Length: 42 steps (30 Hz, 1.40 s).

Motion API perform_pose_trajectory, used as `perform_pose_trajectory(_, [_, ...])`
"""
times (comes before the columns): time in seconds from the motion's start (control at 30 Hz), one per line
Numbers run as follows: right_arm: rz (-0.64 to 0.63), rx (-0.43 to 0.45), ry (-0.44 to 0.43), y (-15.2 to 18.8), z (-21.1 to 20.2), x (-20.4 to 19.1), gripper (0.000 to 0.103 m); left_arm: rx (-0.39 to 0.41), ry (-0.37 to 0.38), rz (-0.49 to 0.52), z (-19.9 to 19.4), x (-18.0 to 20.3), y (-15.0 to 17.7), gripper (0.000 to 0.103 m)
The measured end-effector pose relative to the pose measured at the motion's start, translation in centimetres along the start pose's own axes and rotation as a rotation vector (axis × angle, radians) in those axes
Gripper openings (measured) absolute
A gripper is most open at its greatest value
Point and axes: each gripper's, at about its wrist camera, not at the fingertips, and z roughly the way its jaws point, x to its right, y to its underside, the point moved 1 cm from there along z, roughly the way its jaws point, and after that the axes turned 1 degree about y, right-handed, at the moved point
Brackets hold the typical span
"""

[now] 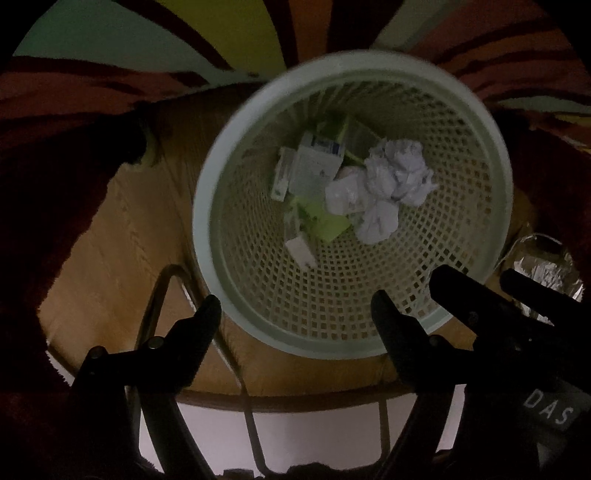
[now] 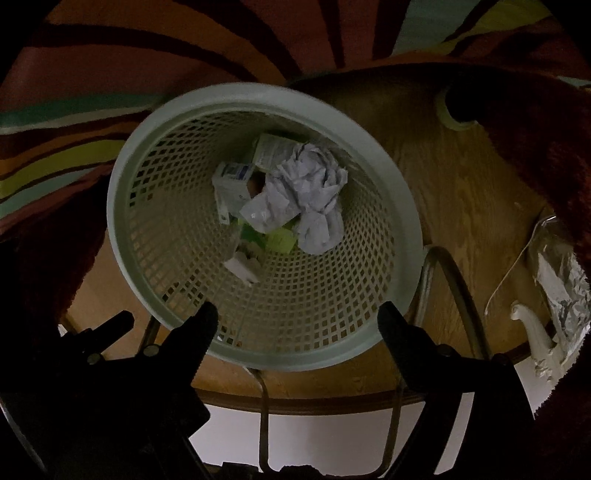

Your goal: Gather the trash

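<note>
Grippers first: left gripper [image 1: 295,306] spread wide, nothing between the jaws, tips over the near rim of the wastebasket [image 1: 221,236]. Right gripper [image 2: 297,314] likewise spread and empty, hanging over the same near rim; its dark fingers [image 1: 454,291] show at the right edge of the left wrist view, just beside the left one. White label on that tool reads "DAS" [image 1: 550,410]. Basket is pale lattice plastic, wide open mouth, standing on a round wooden table [image 1: 122,229]. Inside at the bottom: crumpled paper [image 1: 395,177], small cartons [image 1: 314,162] with unreadable print, green scraps [image 1: 325,221]. Crumpled foil [image 2: 561,280] lies on the table right of the basket, near the table edge, apart from it. Beyond the table, striped rug [image 1: 221,33] in red, green, pale blue. Scene dim.
</note>
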Motion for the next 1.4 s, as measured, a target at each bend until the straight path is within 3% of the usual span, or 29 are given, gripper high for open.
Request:
perform_pose_trajectory(0.17, [-0.004,0.069,-0.033,0.5,-1.5,0.9,0.090,0.103,0.003,0.005,-2.5,0.0,0.4,0.081])
perform_pose_trajectory(0.43, [-0.088,0.336,-0.099,2.9,-6.6,0.4,0.090,0.325,0.009,0.000,-7.4,-0.2,1.1,0.081])
perform_pose_trajectory(0.67, [-0.139,0.543,-0.139,5.8,-11.3,0.8,0.090,0.472,0.037,-0.022,-11.1,-1.2,2.2,0.081])
perform_pose_trajectory(0.93, [-0.157,0.676,-0.139,8.2,-14.0,1.9,0.090,0.621,0.034,-0.019,-14.3,-1.9,4.5,0.081])
perform_pose_trajectory(1.2, [-0.214,0.853,-0.089,11.1,-18.1,0.5,0.090,0.804,-0.013,0.011,-18.2,-2.0,7.9,0.081])
perform_pose_trajectory(1.4, [-0.232,0.940,-0.062,12.9,-20.1,0.0,0.090,0.874,-0.015,-0.004,-20.1,-2.4,9.9,0.081])
